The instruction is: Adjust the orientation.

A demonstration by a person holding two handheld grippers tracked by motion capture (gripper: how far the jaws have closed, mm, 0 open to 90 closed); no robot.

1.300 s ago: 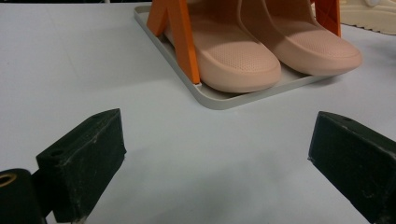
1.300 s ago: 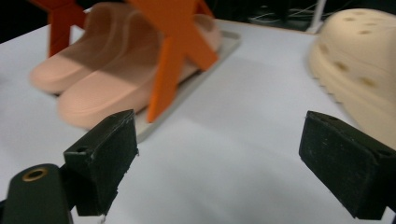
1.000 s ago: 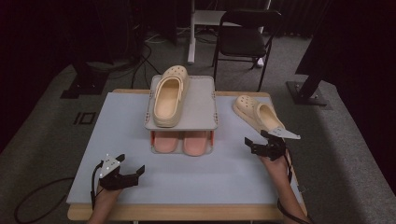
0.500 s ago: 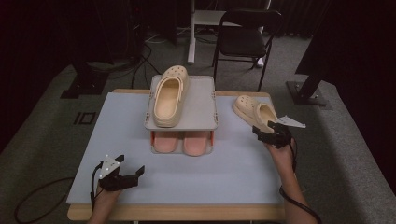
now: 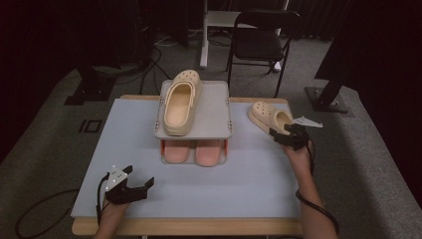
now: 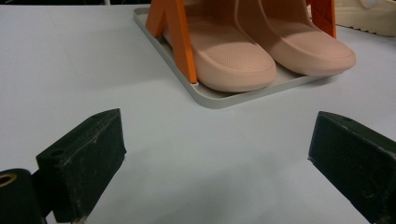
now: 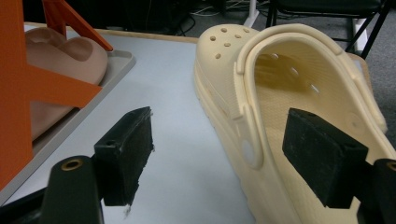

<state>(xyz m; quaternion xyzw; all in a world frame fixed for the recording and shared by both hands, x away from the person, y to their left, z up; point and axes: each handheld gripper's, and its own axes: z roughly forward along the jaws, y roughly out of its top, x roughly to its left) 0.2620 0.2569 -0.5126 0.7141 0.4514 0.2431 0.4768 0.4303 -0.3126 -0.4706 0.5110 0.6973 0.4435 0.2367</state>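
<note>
The loose cream clog (image 5: pixel 268 118) is seen lying on the table (image 5: pixel 74 164) right of the two-tier rack (image 5: pixel 214 117). Its near side wall is straddled by the right claw (image 5: pixel 284 138), whose jaws have just been closing but are not yet pressing. The left claw (image 5: pixel 133 185) is held wide open and empty.

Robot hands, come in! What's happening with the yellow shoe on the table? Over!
Right hand-held gripper closing, jaws straddling cream clog's side wall, not gripping yet. Left hand-held gripper open, idle. Nothing blocking.

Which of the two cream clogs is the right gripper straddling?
The cream clog on the table, right of the rack; the right gripper is at its heel. The other sits on the rack's top shelf.
</note>
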